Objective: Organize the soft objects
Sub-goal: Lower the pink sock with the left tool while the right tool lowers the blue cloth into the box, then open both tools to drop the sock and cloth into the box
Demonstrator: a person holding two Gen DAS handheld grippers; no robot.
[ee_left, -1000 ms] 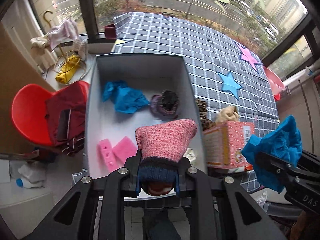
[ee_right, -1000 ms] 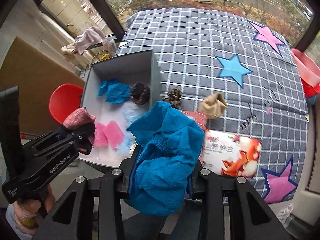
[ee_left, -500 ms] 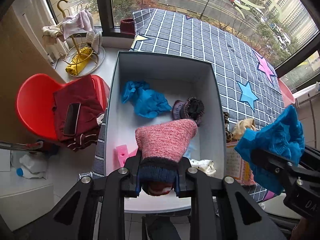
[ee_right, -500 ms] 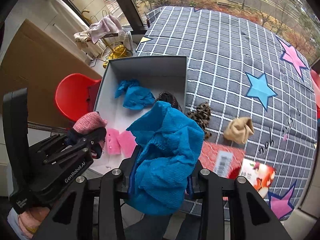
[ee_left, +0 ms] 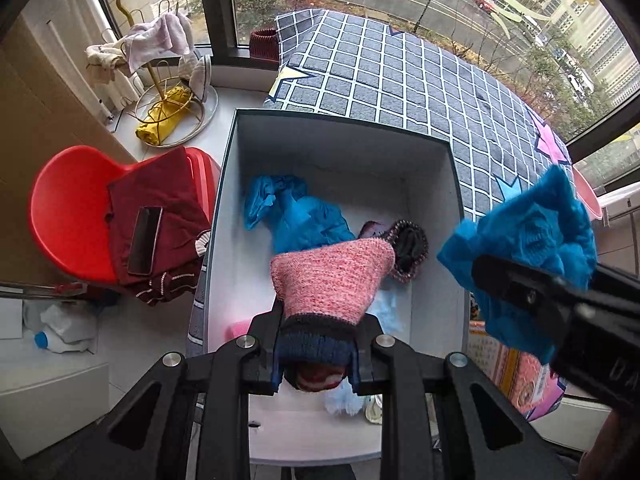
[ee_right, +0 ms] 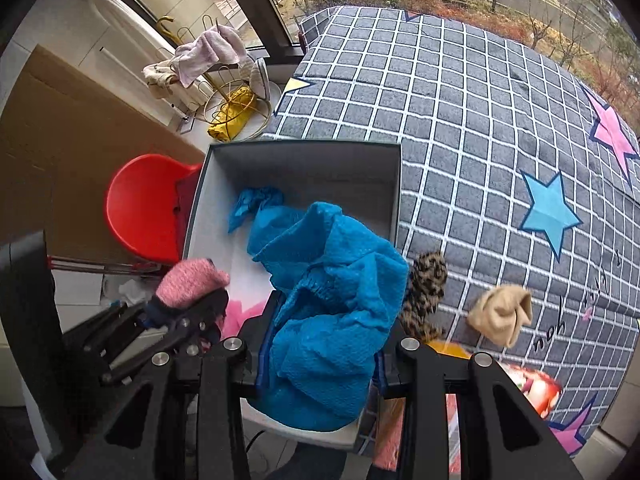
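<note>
Both grippers have travelled left since a second ago: the grey box [ee_left: 224, 216] now fills the left wrist view, and the printed carton, earlier beside the box at mid-frame, sits cut off at the lower right edge.

Left wrist view only: box floor contents. Blue crumpled cloth [ee_left: 296, 212] toward the far left corner of the box; dark knit roll [ee_left: 408, 248] just right of it, near the box's right wall; pink foam piece [ee_left: 236, 326] by the near left wall; pale blue scrap [ee_left: 384, 308] under the held sock. Also a phone [ee_left: 144, 240] lying on maroon clothing on the red chair [ee_left: 60, 216], left of the box.

Right wrist view only: items on the checked bed cover [ee_right: 460, 120] right of the box. Leopard-print scrunchie [ee_right: 428, 288] just outside the box's near right corner; beige sock ball [ee_right: 502, 314] further right, apart from it.

Left gripper [ee_left: 316, 350]: clenched on the navy cuff of a pink knit sock [ee_left: 332, 280], which sticks forward above the box interior, not touching the floor as far as I can tell.

Right gripper [ee_right: 320, 354]: clamped on a bunched blue garment [ee_right: 328, 312], held over the near right part of the box; fingers mostly hidden by the fabric.
</note>
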